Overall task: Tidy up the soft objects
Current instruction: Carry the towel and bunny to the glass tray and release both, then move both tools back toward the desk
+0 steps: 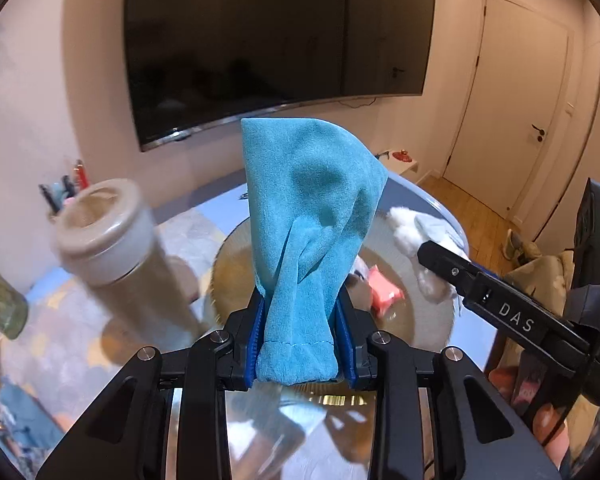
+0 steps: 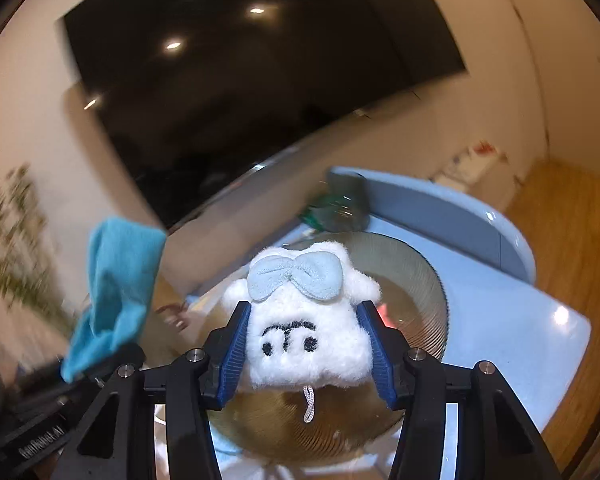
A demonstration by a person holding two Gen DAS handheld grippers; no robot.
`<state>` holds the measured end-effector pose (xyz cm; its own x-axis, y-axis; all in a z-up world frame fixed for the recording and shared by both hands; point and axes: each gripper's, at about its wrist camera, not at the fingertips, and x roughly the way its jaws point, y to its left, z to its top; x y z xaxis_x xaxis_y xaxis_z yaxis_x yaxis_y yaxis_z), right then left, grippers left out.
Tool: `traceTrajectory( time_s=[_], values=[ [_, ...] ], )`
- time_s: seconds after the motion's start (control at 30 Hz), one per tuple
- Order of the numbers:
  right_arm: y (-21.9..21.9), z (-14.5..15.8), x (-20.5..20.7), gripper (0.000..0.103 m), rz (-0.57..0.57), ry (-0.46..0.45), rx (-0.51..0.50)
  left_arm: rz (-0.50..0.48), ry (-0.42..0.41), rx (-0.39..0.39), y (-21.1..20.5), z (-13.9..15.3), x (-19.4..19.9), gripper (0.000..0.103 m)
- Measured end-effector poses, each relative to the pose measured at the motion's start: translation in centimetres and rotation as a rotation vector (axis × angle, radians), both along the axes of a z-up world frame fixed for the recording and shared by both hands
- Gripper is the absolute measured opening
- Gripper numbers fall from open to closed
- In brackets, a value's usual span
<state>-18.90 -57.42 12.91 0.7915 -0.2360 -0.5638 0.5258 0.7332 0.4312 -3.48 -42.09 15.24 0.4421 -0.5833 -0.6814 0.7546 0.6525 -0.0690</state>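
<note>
**Both grippers carry soft goods above the ribbed bowl**

The blue cloth [image 1: 312, 216] stands bunched at the centre of the left wrist view, its hemmed end pinched between the nearly closed pads of the left gripper [image 1: 300, 344]. It is light and limp, so it should flop and slide unless held by a gathered fold. The white plush toy [image 2: 304, 328] fills the lower centre of the right wrist view, squeezed at its sides by the right gripper [image 2: 306, 350], whose jaws stand partly open around it. It is springy; a mid-body hold suits it. Below both lies the ribbed glass bowl [image 2: 424, 276], holding what may be a pink wrapped item [image 1: 384, 292], blurred
</note>
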Motion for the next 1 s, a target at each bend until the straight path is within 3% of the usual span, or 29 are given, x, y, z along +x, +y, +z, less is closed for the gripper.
traceTrajectory(
  time_s=[0.07,0.13,0.2,0.3,0.4,0.43,0.47,0.5,0.6,0.73,0.83,0.9,1.0],
  values=[
    [-1.6,-0.7,0.8,0.055,-0.03,0.016,0.049,-0.003,0.001,0.011,-1.2,-0.6,0.5,0.032],
    [-2.8,-1.3,1.8,0.057,-0.035,0.059,0.077,-0.03,0.022,0.035,-2.3,-1.6,0.8,0.046],
    [-3.8,-2.1,2.2,0.068,-0.025,0.096,0.14,-0.053,0.066,0.072,-2.5,-2.6,0.7,0.046],
    [-4.7,-3.0,1.7,0.07,0.012,0.079,0.244,-0.087,0.099,0.071,-1.6,-3.3,0.0,0.046],
    [-4.3,-3.2,0.5,0.07,0.002,0.074,0.261,-0.118,0.114,0.047,-0.4,-3.0,-1.0,0.05],
    [-4.0,-3.2,-0.1,0.07,0.001,0.069,0.26,-0.121,0.103,0.048,-0.6,-2.8,-1.3,0.057],
    [-3.8,-3.1,-0.4,0.071,0.003,0.065,0.263,-0.119,0.067,0.043,-0.3,-2.4,-2.0,0.078],
    [-3.4,-2.9,-1.0,0.071,0.003,0.059,0.27,-0.111,0.036,0.033,-0.2,-2.2,-2.2,0.089],
    [-2.7,-2.4,-2.1,0.071,0.008,0.034,0.283,-0.083,-0.049,0.03,-0.4,-1.7,-2.7,0.089],
    [-0.7,-0.5,-4.2,0.071,0.017,0.036,0.214,-0.09,0.048,0.028,-0.3,-2.1,-2.5,0.089],
    [0.7,1.0,-6.1,0.08,0.017,0.019,0.168,-0.117,0.092,-0.053,2.8,-0.8,-3.3,0.089],
    [1.5,1.8,-6.9,0.087,0.009,0.001,0.136,-0.127,0.081,-0.09,5.3,0.3,-4.7,0.089],
    [3.8,3.2,-7.2,0.087,0.055,-0.009,0.087,-0.104,0.047,-0.143,10.0,2.0,-6.4,0.089]
  ],
)
